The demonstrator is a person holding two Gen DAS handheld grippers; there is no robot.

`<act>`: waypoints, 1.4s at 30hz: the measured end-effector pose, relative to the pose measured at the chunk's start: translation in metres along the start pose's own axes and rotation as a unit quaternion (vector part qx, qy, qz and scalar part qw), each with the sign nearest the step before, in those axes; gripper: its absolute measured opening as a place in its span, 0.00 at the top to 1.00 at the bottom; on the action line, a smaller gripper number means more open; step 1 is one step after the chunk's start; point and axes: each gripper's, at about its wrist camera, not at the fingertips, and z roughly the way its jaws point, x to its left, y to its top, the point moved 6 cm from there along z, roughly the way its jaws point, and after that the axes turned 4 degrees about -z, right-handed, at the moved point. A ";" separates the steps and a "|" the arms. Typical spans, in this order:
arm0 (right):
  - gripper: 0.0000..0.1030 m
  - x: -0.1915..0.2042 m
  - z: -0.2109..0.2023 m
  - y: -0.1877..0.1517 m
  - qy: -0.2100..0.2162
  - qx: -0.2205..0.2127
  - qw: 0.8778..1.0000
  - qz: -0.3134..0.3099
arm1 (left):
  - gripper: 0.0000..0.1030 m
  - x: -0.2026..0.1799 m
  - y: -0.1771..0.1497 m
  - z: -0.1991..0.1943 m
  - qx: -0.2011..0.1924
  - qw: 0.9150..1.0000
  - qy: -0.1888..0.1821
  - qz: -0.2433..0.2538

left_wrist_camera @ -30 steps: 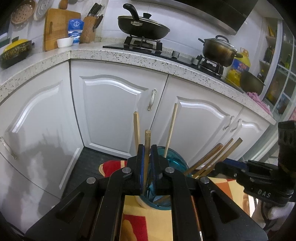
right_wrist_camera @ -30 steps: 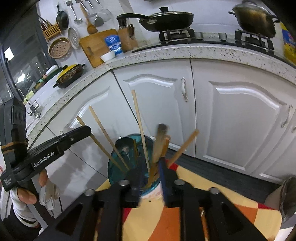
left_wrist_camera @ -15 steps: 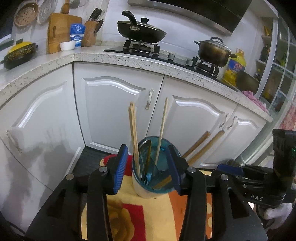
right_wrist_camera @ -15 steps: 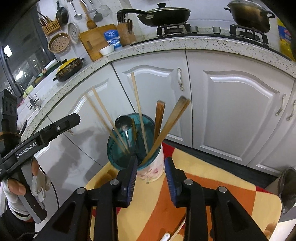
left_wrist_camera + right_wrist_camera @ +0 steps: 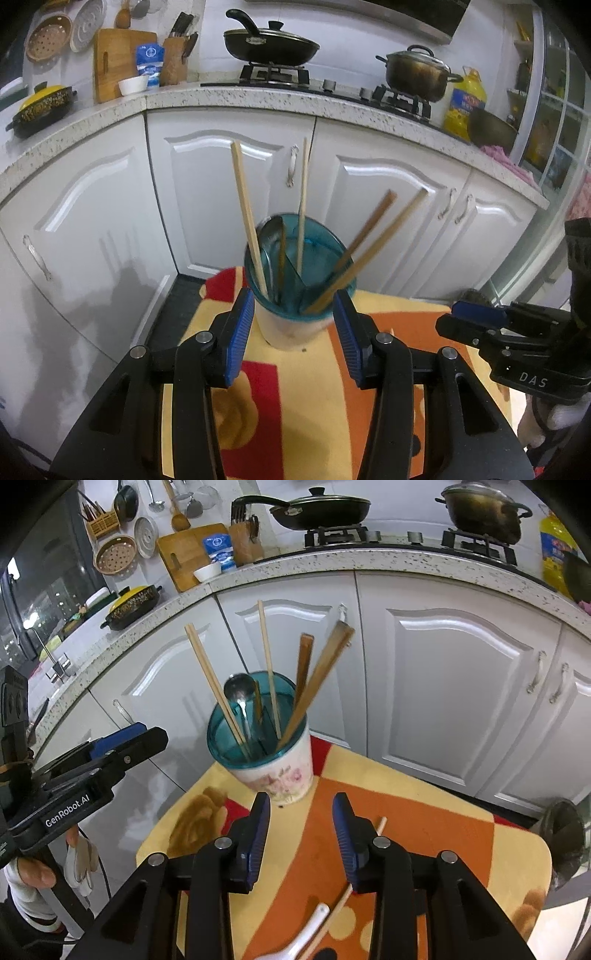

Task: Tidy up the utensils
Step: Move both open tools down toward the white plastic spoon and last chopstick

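A utensil holder (image 5: 291, 325) with a teal rim and white flowered body (image 5: 275, 775) stands at the table's far edge. Several wooden chopsticks (image 5: 246, 218) (image 5: 212, 681) and a metal spoon (image 5: 239, 698) stand in it. My left gripper (image 5: 293, 332) is open and empty, its blue pads either side of the holder, just short of it. My right gripper (image 5: 301, 827) is open and empty, a little in front of the holder. A loose chopstick (image 5: 341, 897) and a white ceramic spoon (image 5: 299, 938) lie on the table beside its right finger.
The table (image 5: 424, 830) has an orange, yellow and red cloth. White kitchen cabinets (image 5: 236, 177) stand close behind it under a speckled counter (image 5: 258, 98) with pans on a stove. A dark bin (image 5: 565, 834) sits at the right.
Both grippers let go of chopsticks into the holder, opened, and drew back from it. The holder now sits farther ahead in both views.
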 end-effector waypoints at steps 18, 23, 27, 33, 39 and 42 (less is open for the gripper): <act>0.64 -0.020 -0.015 -0.058 -0.031 0.026 0.999 0.018 | 0.58 -0.030 -0.050 0.001 0.032 0.999 -0.003 0.024; 0.63 -0.028 -0.010 -0.074 -0.036 0.043 0.998 0.026 | 0.58 -0.033 -0.060 0.004 0.044 0.999 -0.004 0.030; 0.63 -0.033 -0.003 -0.088 -0.041 0.058 0.997 0.029 | 0.58 -0.033 -0.069 0.008 0.054 0.998 -0.006 0.033; 0.63 -0.042 0.008 -0.105 -0.045 0.081 0.995 0.037 | 0.58 -0.035 -0.083 0.017 0.079 0.996 -0.024 0.041; 0.63 -0.047 0.018 -0.116 -0.048 0.100 0.993 0.041 | 0.58 -0.040 -0.106 0.030 0.119 0.990 -0.057 0.043; 0.63 -0.048 0.020 -0.121 -0.049 0.106 0.992 0.041 | 0.58 -0.044 -0.117 0.036 0.137 0.987 -0.070 0.047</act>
